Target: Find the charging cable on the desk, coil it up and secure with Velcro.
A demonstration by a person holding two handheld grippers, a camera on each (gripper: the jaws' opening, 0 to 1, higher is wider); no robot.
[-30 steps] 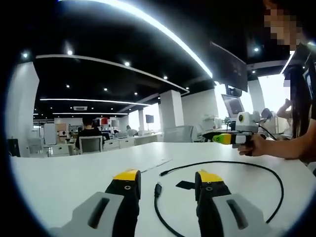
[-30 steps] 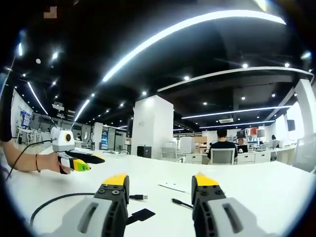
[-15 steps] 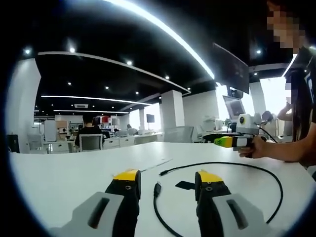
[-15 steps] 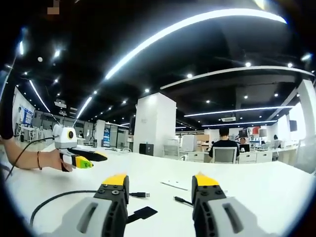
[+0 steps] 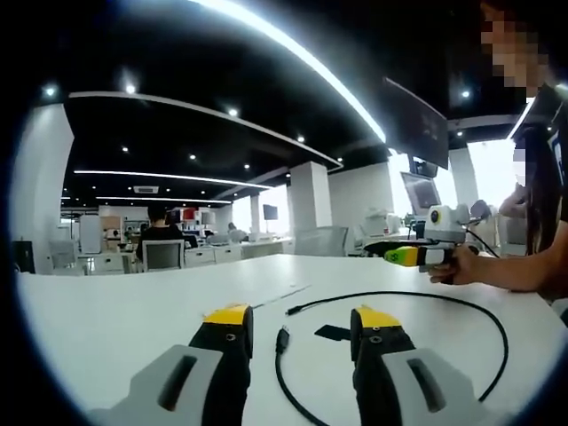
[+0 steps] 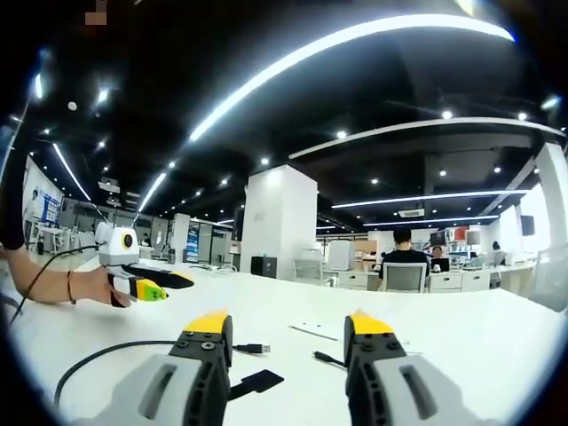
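Both tongs hover over the white surface (image 5: 106,311) with jaws spread and nothing held: left tongs (image 5: 300,324), right tongs (image 6: 288,330). The black cable (image 5: 484,306) lies uncoiled ahead, its Velcro tab (image 6: 256,385) flat between the plugs.

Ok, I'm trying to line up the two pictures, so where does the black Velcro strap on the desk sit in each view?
Left gripper view: the Velcro strap lies flat on the white desk, just left of the right jaw's yellow tip, inside the cable loop.
Right gripper view: the strap lies low, just right of the left jaw, below the cable's plug.
Shared landmark: the seated person with a dark back beyond the desk.
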